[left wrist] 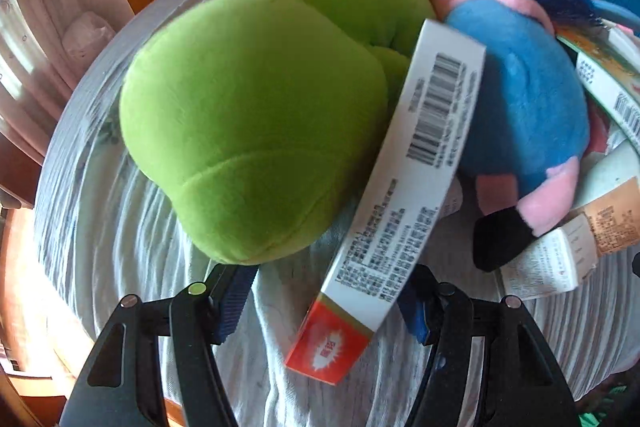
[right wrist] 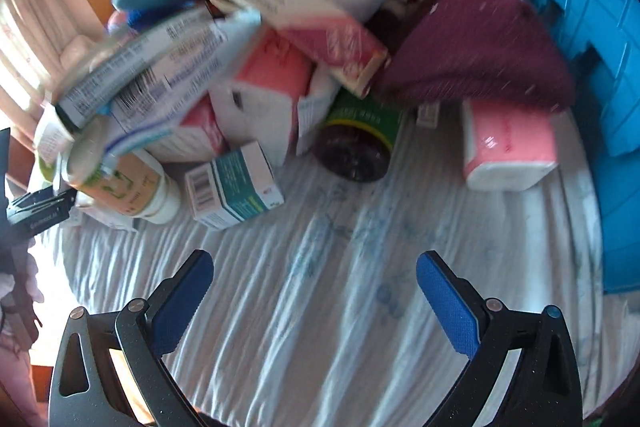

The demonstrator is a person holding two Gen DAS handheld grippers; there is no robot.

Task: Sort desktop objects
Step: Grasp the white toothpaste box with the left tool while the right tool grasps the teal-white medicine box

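Where the left wrist view is concerned, the left gripper (left wrist: 326, 301) is seen with jaws spread; a long white carton (left wrist: 404, 195) with a red end is angled between them, seemingly untouched by either pad. A green plush (left wrist: 256, 115) lies just beyond the left jaw, a pink-and-blue plush (left wrist: 524, 99) beyond the right. From the right wrist, the right gripper (right wrist: 314, 301) is shown spread over bare striped cloth (right wrist: 320, 267), with a blurred heap of boxes (right wrist: 234, 185) and a dark jar (right wrist: 358, 143) well ahead.
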